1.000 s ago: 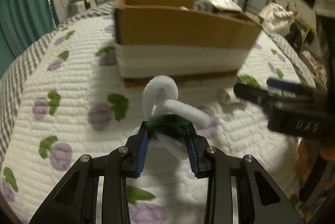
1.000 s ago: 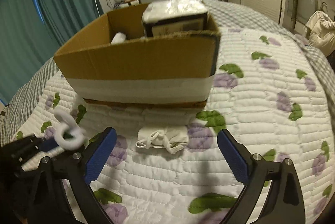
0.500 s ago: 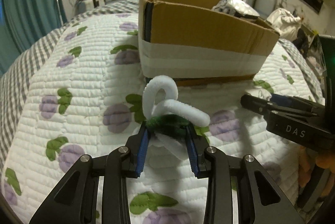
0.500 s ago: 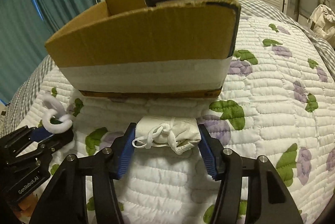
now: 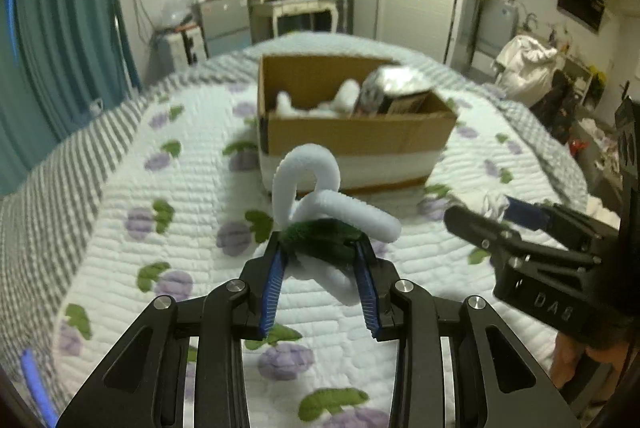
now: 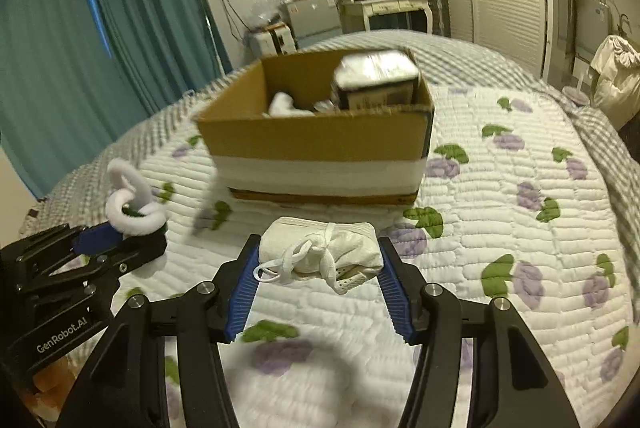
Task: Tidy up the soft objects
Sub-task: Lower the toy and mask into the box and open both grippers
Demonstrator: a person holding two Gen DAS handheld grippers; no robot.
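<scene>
My left gripper [image 5: 320, 248] is shut on a white and green fuzzy pipe-cleaner toy [image 5: 320, 188], held above the quilt; it also shows in the right wrist view [image 6: 132, 204]. My right gripper [image 6: 316, 252] is shut on a folded white face mask [image 6: 320, 248] with loose ear loops, lifted off the bed. The open cardboard box [image 5: 352, 136] stands ahead on the bed and holds white soft items and a foil-topped dark package [image 6: 376, 80]. The right gripper appears in the left wrist view [image 5: 520, 240].
The bed is covered by a white quilt with purple and green fruit prints [image 6: 520, 228] and a grey striped border [image 5: 48, 180]. Teal curtains [image 6: 120, 28] hang on the left. A dresser with mirror and a TV stand beyond the bed.
The right gripper closed on the face mask and lifted it. Both grippers rose and pulled back, so the box interior now shows. The left gripper kept hold of the toy.
</scene>
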